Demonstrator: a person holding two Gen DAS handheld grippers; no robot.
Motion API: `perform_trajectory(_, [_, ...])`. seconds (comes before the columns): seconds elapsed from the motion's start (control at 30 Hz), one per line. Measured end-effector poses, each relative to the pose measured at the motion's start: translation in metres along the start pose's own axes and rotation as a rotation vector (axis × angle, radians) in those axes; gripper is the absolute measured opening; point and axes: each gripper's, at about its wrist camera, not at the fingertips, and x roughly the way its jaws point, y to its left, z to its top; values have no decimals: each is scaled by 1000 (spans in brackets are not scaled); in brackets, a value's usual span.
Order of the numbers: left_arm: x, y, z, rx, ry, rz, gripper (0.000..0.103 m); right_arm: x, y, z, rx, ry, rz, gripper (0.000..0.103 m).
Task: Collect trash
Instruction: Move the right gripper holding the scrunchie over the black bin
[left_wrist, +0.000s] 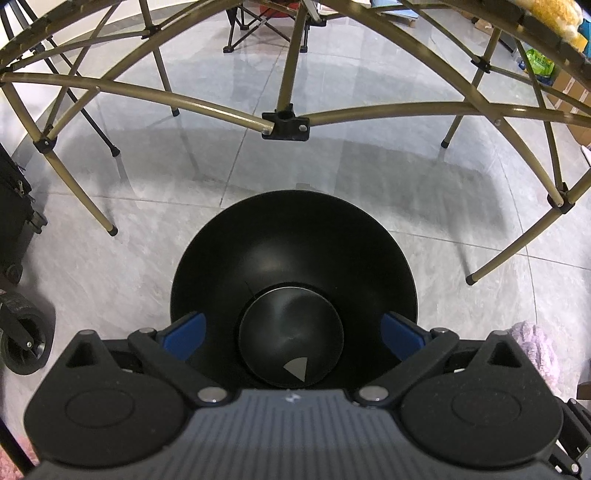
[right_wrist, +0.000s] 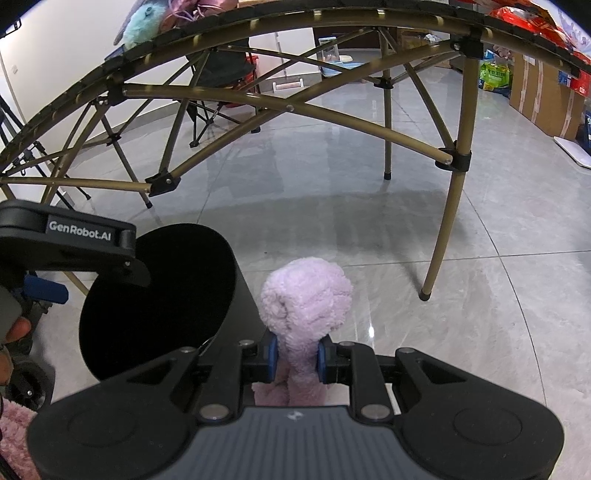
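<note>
Trash bin (left_wrist: 293, 266) stands open on the floor under the wide-spread left claw (left_wrist: 293, 334); beside it, the right claw (right_wrist: 295, 356) pinches a lilac plush cloth (right_wrist: 304, 295), probably ready for dropping in.

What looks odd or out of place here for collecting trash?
The right gripper is shut on a fluffy lilac plush item, which looks soft and clean, not like trash. It is held beside the black bin, not over its opening. The left gripper is open above the bin, holding nothing.
</note>
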Motion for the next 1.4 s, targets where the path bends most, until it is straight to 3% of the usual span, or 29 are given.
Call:
perform_trajectory(0.47, [-25,26,-2,-15,-71,3,103,-15,23,7,-30,-22,32,19])
perform_trajectory(0.97, [-50,82,-5,-77,-138,14,103,-26,75,33,-117,-52,96,19])
perform_trajectory(1.4, [-52,140,-12,-164,-142,42,103,3,123,44,-165,44,142,19])
